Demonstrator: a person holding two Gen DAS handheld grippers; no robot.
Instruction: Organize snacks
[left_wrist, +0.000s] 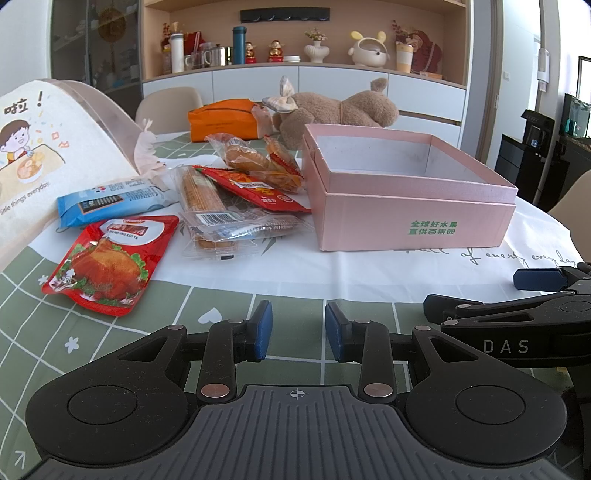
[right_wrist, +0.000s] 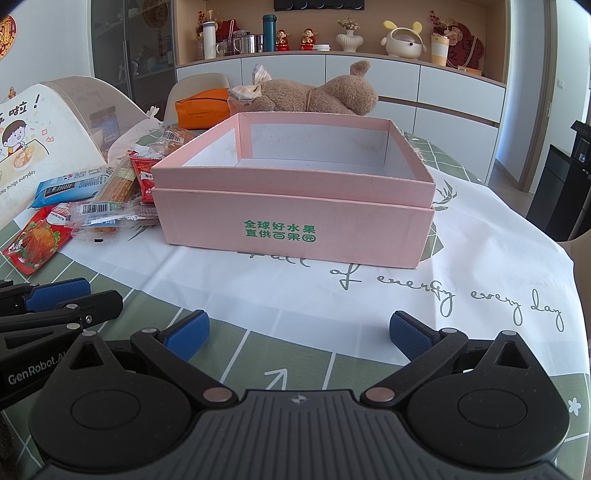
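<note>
1. The table (left_wrist: 332, 273), under a green-and-white cloth, carries everything; both grippers sit low at its near edge, side by side.
2. The pink box (right_wrist: 295, 221) stands open and empty, straight ahead of the right gripper (right_wrist: 297, 334) and ahead-right of the left gripper (left_wrist: 298, 330).
3. The snacks lie in a loose heap just left of the box, all still outside it. The heap is ahead-left of the left gripper and far to the left of the right one, so the left looks the nearer hand for a first pick.
4. The chicken pouch (left_wrist: 107, 258) is the closest snack to the left gripper, flat, its long axis running away from the camera and leaning slightly right.
5. Behind it lie the blue packet (left_wrist: 110, 201), long axis roughly left to right, the clear stick packs (left_wrist: 221, 225), the red packet (left_wrist: 258, 188) and the bread bag (left_wrist: 255, 158).
6. Left fingers (left_wrist: 263, 332): a small gap between the pads, nothing held.
7. Right fingers (right_wrist: 188, 334): spread wide, nothing held.
8. My judgement: the next move is the left gripper reaching forward-left, then carrying right to the box.
</note>
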